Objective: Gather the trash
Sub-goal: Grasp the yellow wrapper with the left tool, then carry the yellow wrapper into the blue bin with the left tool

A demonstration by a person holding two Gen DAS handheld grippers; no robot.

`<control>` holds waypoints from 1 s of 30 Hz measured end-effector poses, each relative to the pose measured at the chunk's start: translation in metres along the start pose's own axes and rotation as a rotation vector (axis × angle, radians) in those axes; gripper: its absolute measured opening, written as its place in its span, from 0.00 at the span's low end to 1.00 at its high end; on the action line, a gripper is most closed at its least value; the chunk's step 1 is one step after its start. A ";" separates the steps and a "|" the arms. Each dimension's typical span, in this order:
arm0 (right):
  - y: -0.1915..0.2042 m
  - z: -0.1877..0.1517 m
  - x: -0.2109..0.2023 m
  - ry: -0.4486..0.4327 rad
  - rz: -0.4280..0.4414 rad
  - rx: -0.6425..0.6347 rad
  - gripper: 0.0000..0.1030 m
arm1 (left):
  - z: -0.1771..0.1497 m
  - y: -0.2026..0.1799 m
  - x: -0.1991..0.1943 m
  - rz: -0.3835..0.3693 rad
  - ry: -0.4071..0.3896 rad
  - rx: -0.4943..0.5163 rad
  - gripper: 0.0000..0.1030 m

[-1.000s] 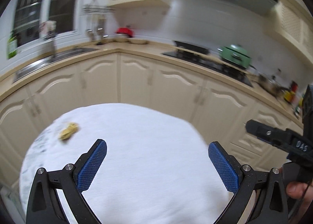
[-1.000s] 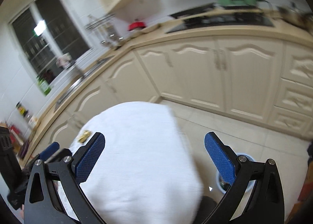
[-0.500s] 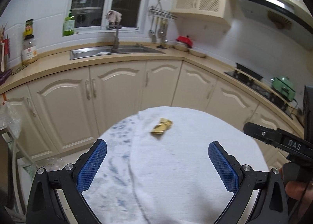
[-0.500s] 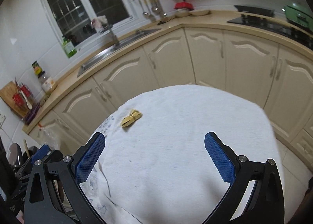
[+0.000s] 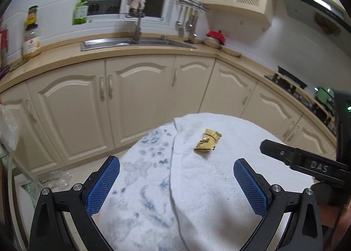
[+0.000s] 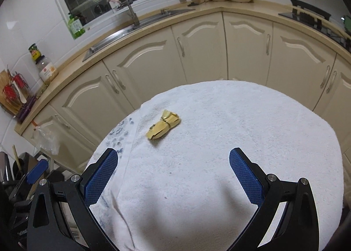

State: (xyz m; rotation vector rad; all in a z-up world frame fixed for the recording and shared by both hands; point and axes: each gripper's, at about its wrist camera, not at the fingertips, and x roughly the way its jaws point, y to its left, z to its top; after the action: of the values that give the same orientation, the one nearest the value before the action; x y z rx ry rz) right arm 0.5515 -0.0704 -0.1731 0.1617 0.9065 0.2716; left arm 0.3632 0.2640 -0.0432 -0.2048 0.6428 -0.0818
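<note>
A crumpled yellow-gold foil wrapper [image 6: 163, 127] lies on the white terry towel [image 6: 241, 141] that covers the round table, ahead of both grippers and well apart from them. From the right gripper [image 6: 173, 176], whose 2 blue-padded jaws stand wide apart and empty, it sits ahead and slightly toward the left jaw. From the left gripper [image 5: 176, 185], equally spread and empty, the wrapper [image 5: 207, 139] sits ahead and toward the right jaw. It looks very light, thin and crushable, likely slick foil. The raised, bunched middle seems the best hold, pinched across its narrow width, low against the soft towel.
</note>
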 end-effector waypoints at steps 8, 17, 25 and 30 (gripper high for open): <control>-0.056 0.000 -0.017 -0.044 -0.093 0.099 1.00 | 0.033 -0.047 0.104 -0.056 0.086 0.202 0.99; -0.123 -0.022 -0.056 -0.051 -0.196 0.230 1.00 | 0.055 -0.076 0.237 -0.066 0.298 0.319 0.65; -0.168 -0.079 -0.127 -0.123 -0.284 0.352 1.00 | 0.082 -0.061 0.246 -0.136 0.308 0.283 0.25; -0.189 -0.121 -0.167 -0.162 -0.304 0.402 1.00 | 0.072 -0.068 0.217 -0.177 0.261 0.273 0.25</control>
State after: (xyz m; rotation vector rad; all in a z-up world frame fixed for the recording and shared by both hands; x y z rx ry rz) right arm 0.3884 -0.2980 -0.1684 0.4075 0.8031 -0.2071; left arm 0.5789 0.1796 -0.0991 0.0144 0.8645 -0.3688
